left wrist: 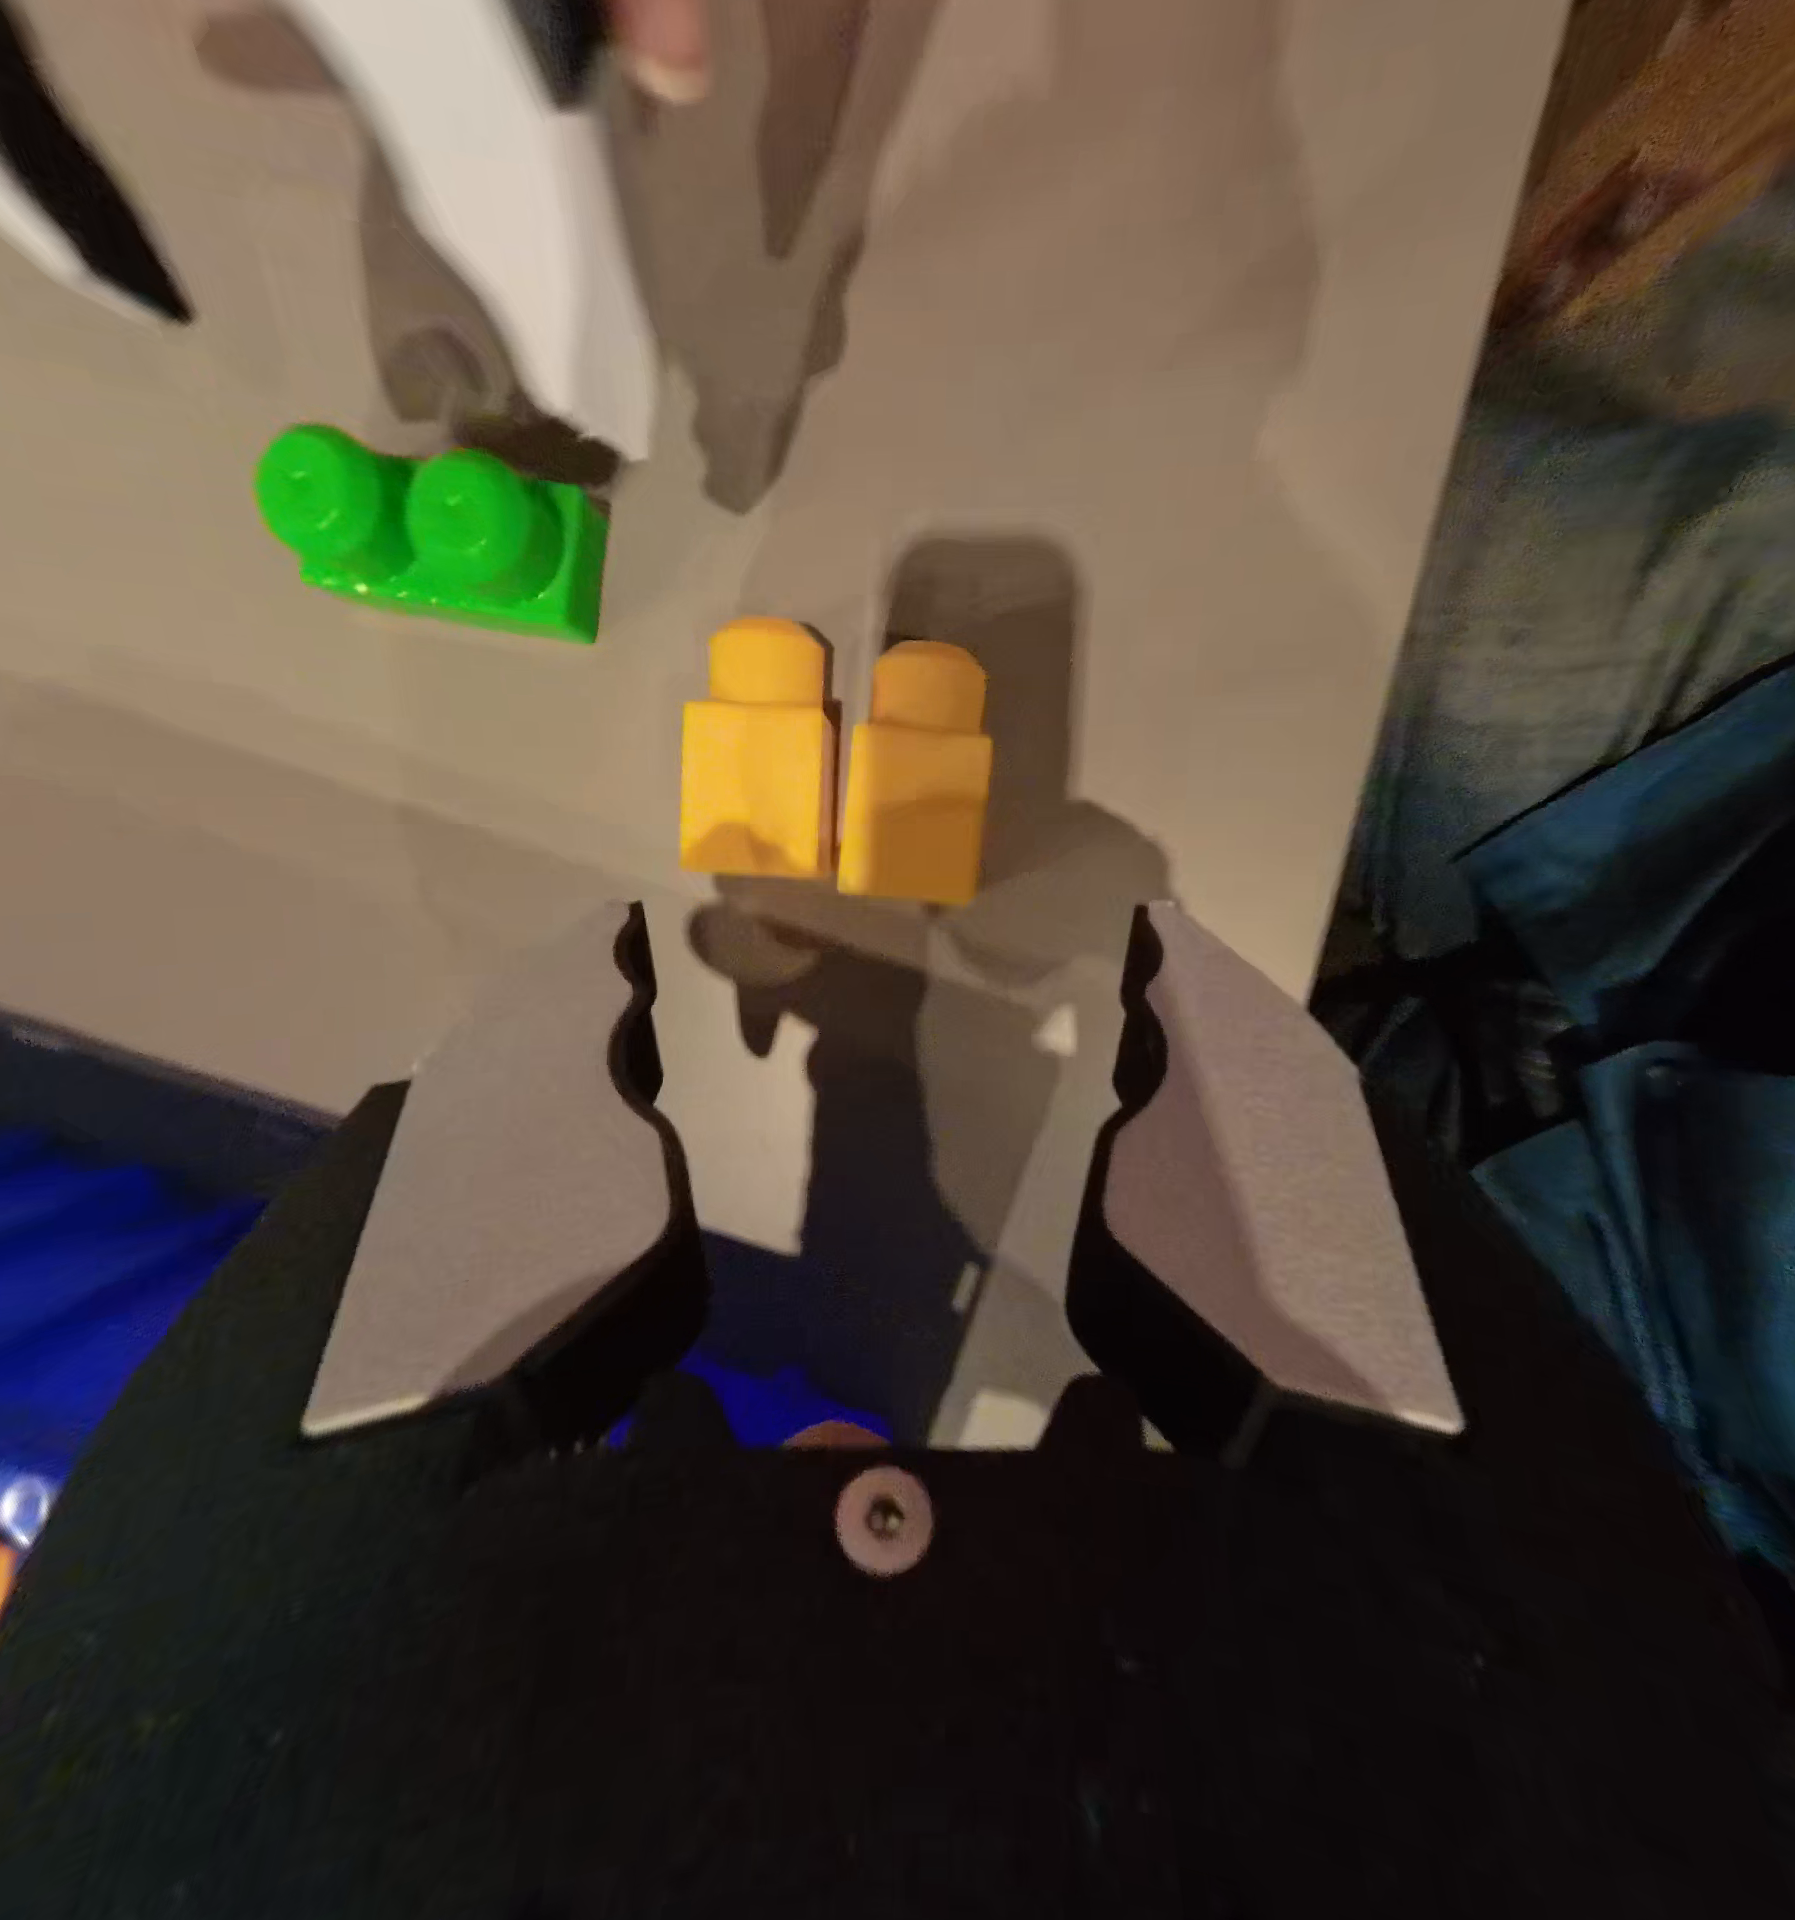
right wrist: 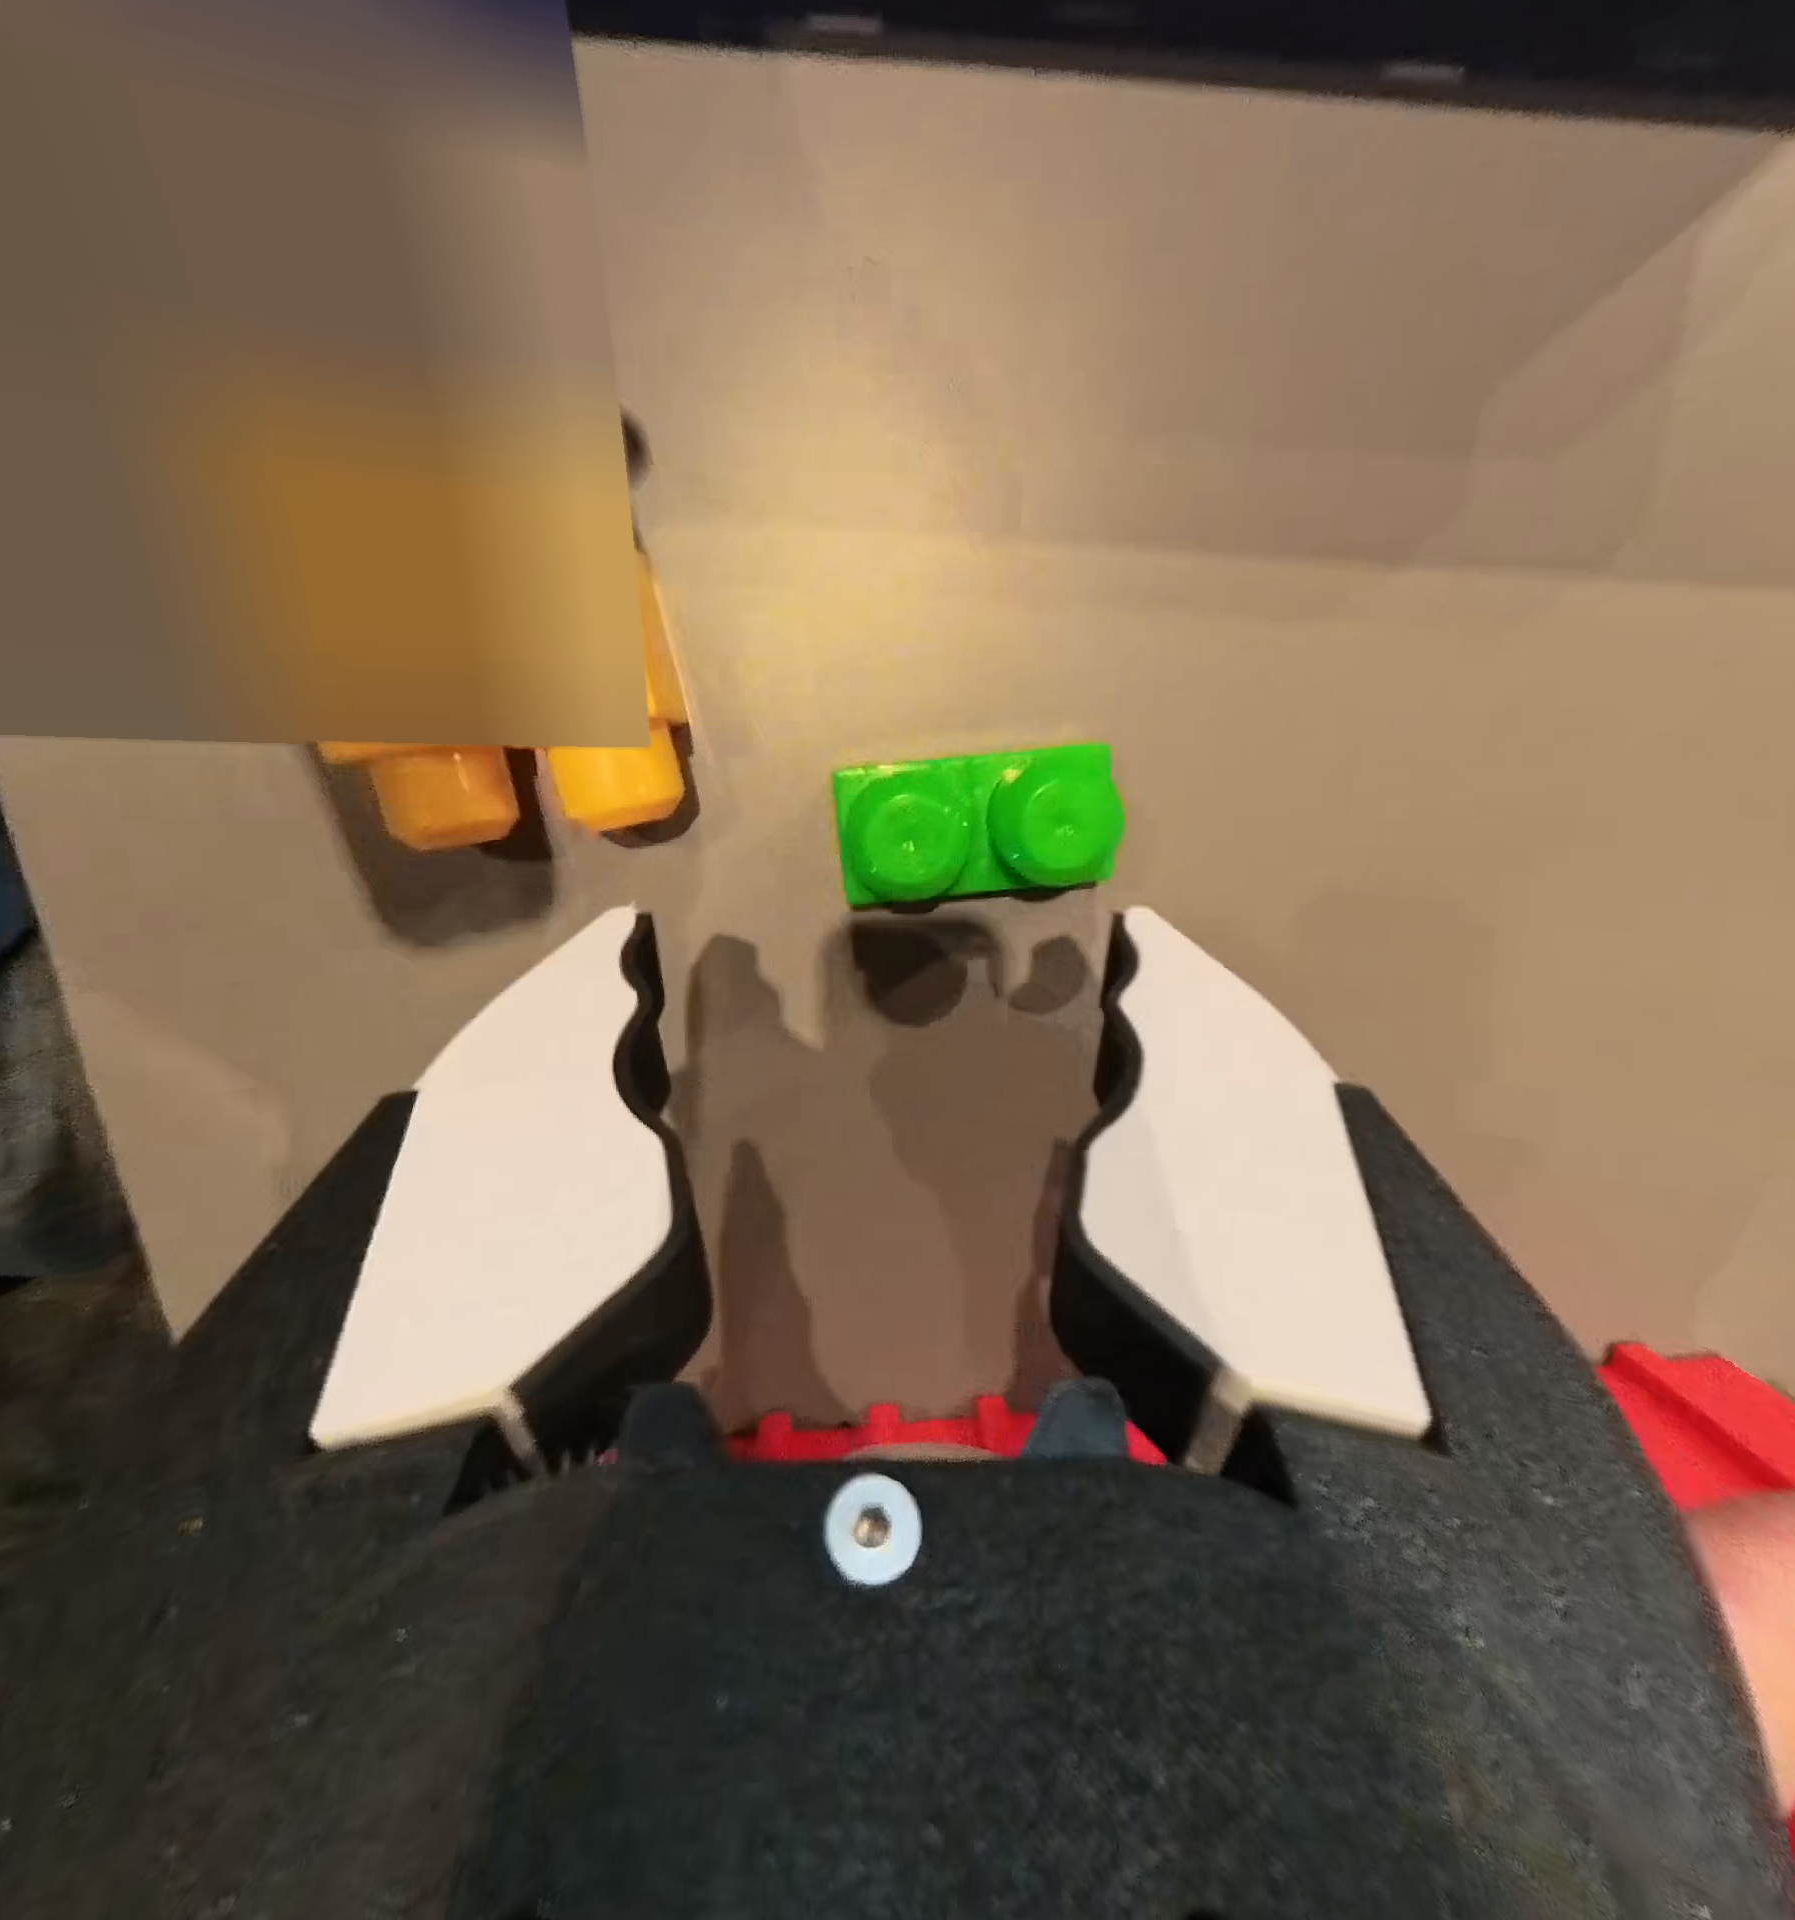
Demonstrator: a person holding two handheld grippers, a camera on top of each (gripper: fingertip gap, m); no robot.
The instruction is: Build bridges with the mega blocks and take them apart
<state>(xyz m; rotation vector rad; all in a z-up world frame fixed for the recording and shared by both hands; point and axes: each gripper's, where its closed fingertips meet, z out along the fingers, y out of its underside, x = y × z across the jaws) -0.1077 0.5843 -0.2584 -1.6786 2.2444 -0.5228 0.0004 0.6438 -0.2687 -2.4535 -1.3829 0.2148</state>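
Two yellow blocks (left wrist: 836, 764) sit side by side in the middle of the left wrist view, touching or almost touching each other. Each one has a single round bump, and the bumps point toward the top of the frame. They rest on a pale tan table (left wrist: 1184, 416). A green block (left wrist: 436, 535) with two round bumps sits up and to the left of them, a little way apart. The left gripper (left wrist: 888, 925) is low in the frame, just below the yellow blocks. Its two fingers are spread wide and nothing is between them; the yellow blocks lie just past the tips. In the right wrist view the green block (right wrist: 976, 826) is in the middle of the frame, with its two bumps facing the camera. The right gripper (right wrist: 882, 930) is just below it, with its fingers wide apart and bare; the green block lies beyond the tips and no pad touches it. The yellow blocks (right wrist: 529, 795) peek out at the middle left of this view, partly hidden. A red thing (right wrist: 1724, 1434) shows at the lower right edge. In the left wrist view, blue cloth (left wrist: 1651, 831) hangs along the right side, past the table edge.
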